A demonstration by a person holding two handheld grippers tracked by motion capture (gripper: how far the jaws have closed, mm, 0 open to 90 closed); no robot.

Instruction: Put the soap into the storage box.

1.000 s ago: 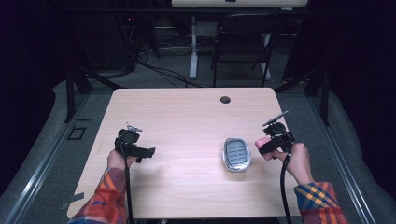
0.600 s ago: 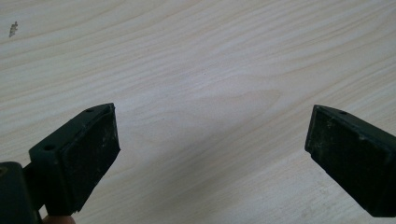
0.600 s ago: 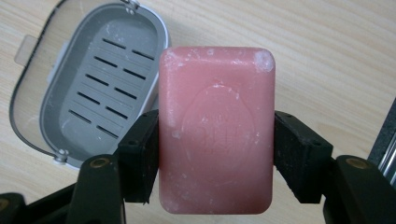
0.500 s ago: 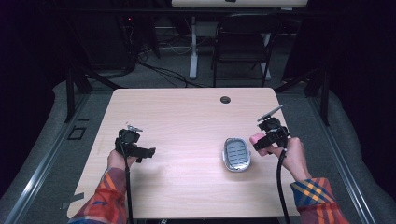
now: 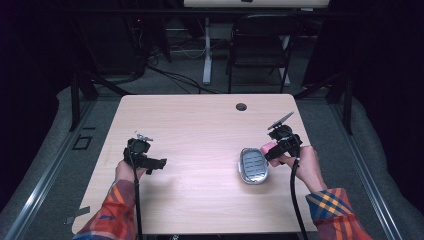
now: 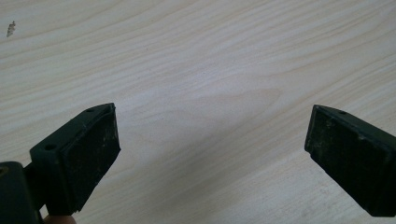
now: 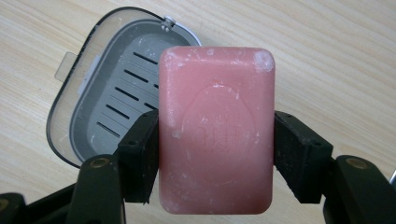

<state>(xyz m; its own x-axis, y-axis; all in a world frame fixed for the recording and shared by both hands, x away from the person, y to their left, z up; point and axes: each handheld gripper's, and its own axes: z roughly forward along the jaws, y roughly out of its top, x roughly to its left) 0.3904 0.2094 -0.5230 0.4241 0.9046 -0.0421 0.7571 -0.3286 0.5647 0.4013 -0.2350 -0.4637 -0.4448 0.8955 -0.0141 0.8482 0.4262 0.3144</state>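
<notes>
Your right gripper [image 7: 216, 154] clamps the pink soap bar [image 7: 216, 128] by its long sides, just over the open grey soap dish [image 5: 253, 165] | your left gripper [image 6: 210, 158] hangs wide open, empty, above bare table [image 5: 200, 125]
</notes>
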